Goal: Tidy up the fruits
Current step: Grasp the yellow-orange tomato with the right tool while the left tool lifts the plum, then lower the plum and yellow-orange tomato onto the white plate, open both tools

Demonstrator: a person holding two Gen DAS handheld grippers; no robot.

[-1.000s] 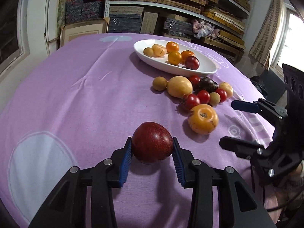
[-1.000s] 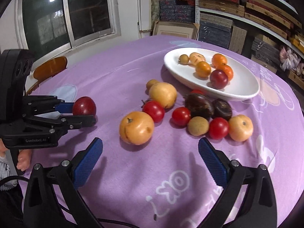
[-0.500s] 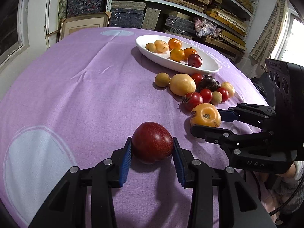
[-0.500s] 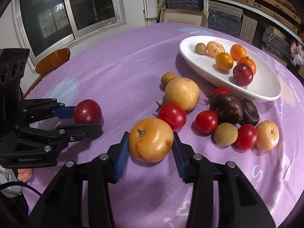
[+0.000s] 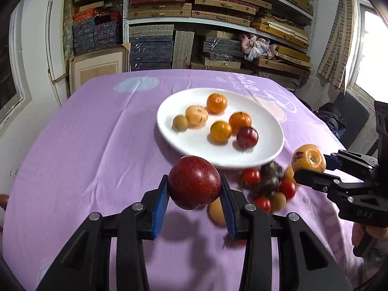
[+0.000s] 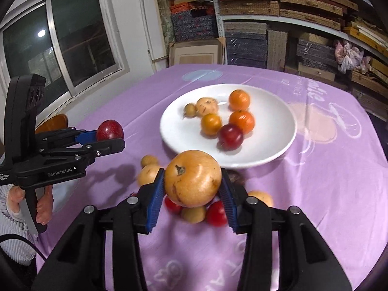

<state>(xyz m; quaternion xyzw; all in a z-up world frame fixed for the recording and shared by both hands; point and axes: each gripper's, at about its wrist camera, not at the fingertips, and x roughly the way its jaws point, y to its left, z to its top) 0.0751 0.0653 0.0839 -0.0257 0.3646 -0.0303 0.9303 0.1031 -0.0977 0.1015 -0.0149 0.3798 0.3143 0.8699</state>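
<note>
Fruits fill both grippers short of the white plate point(image 5: 169, 131): the left gripper point(image 5: 194, 201) pinches a dark red plum point(image 5: 195, 181), the right gripper point(image 6: 192, 195) an orange persimmon point(image 6: 194, 178). Released carelessly, either round fruit could roll off the plate or knock the fruit already there.

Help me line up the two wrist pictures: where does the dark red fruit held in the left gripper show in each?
Left wrist view: dark red fruit lower centre, clamped between the blue pads.
Right wrist view: far left, small, at the tip of the other gripper.
Shared landmark: white plate.
</note>
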